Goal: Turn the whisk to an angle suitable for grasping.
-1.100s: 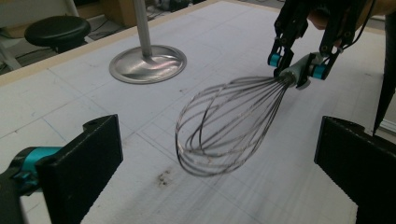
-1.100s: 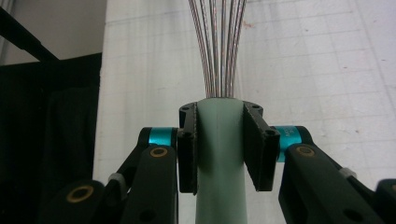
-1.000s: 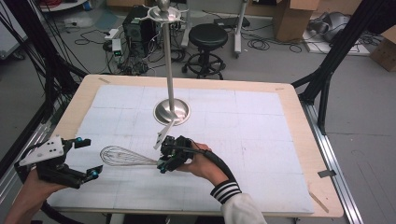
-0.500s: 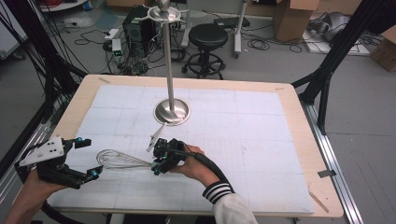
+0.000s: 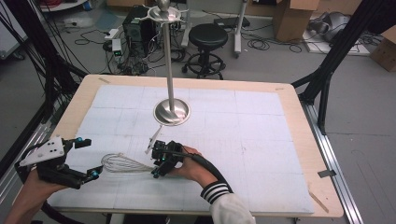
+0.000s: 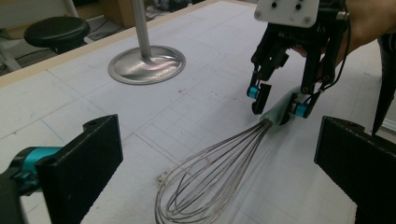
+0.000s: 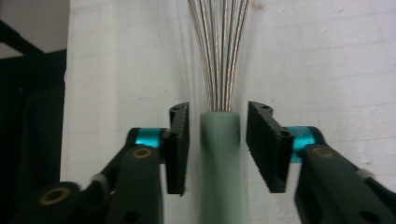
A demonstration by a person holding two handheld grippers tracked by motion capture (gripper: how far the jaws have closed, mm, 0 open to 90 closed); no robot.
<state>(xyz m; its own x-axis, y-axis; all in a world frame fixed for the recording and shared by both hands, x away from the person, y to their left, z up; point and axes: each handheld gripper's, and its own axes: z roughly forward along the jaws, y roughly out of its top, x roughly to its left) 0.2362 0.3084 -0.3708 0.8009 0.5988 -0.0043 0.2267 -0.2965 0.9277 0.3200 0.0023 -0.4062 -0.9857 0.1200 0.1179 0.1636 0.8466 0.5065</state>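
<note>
A wire whisk [image 5: 122, 164] with a pale green handle [image 7: 219, 158] lies on the white table cover. My right gripper [image 5: 157, 170] straddles that handle near the wires. Its jaws have just been opening, and a small gap stands between each pad [image 7: 180, 140] and the handle, so the gripper is open. In the left gripper view the right gripper [image 6: 279, 105] points down over the handle [image 6: 279, 113]. My left gripper [image 5: 88, 156] rests at the left table edge, open, with the whisk's wire head [image 6: 205, 182] just ahead of its jaws.
A tall metal stand with a round base [image 5: 172, 112] rises at the table's middle, behind the whisk. The wooden table edge [image 5: 308, 140] frames the white cover. A black stool [image 5: 208, 36] and cables sit on the floor beyond.
My right gripper has moved slightly left and down with the whisk, and its jaws have opened off the handle. The left gripper has stayed put.
</note>
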